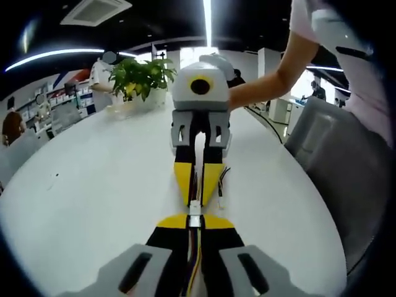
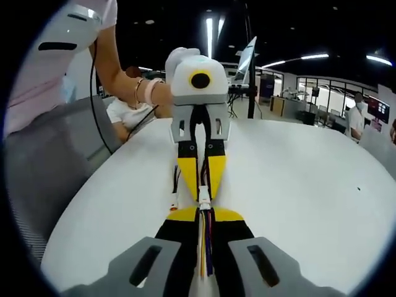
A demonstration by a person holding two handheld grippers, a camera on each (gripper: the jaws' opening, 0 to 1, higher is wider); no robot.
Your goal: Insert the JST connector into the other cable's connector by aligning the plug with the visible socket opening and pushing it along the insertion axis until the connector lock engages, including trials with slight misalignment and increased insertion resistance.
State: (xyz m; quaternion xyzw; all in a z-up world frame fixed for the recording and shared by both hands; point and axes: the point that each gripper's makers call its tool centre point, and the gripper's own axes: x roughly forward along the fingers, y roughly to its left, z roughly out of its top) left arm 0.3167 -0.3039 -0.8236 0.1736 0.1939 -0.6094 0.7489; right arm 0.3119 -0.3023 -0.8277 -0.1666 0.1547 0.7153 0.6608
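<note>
Both grippers face each other tip to tip low over the white table. My left gripper is shut on a cable of coloured wires. Its white JST connector sits at the jaw tips, right against the right gripper. In the right gripper view, my right gripper is shut on a yellow and purple cable. Its white connector meets the left gripper. The two connectors touch; whether they are locked together is hidden. A loose cable end hangs beside the jaws.
A potted plant stands at the table's far edge. Grey chairs sit close to the table rim. The person's arm reaches in behind the right gripper. A stand with a screen rises beyond the table.
</note>
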